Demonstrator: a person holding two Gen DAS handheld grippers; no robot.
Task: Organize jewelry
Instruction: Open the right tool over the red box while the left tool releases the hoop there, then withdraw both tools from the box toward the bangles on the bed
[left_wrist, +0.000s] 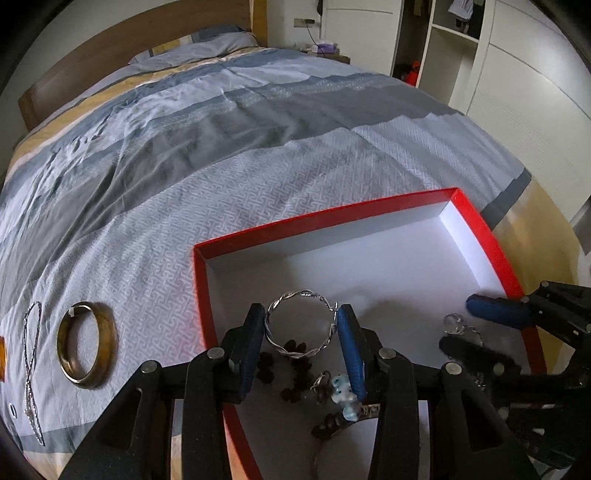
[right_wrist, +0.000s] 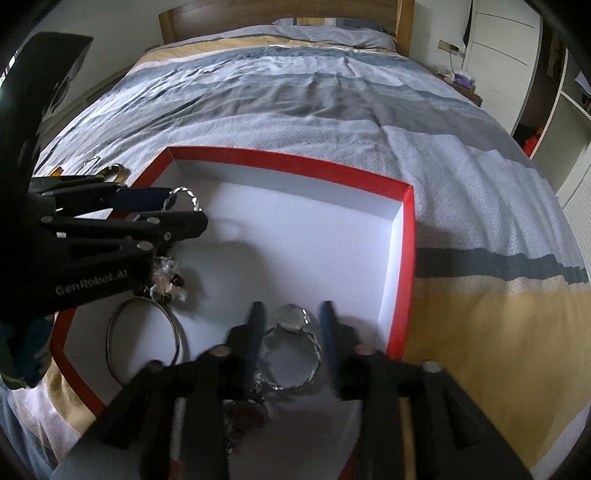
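A red box (left_wrist: 480, 218) with a white inside lies on the bed; it also shows in the right wrist view (right_wrist: 408, 236). My left gripper (left_wrist: 301, 323) is shut on a twisted silver bangle (left_wrist: 295, 295) and holds it over the box; the bangle (right_wrist: 184, 194) shows in the right wrist view too. Below it lie dark beads (left_wrist: 295, 349) and a pale blue charm (left_wrist: 341, 387). My right gripper (right_wrist: 291, 317) is open over the box, its fingers either side of a twisted silver bangle with a clear stone (right_wrist: 291, 317) that lies on the box floor.
On the bedspread left of the box lie a brown-gold bangle (left_wrist: 86, 345) and a thin silver chain (left_wrist: 31, 369). A plain silver bangle (right_wrist: 147, 336) and a bead cluster (right_wrist: 168, 277) lie in the box. White wardrobes (left_wrist: 517, 74) stand to the right.
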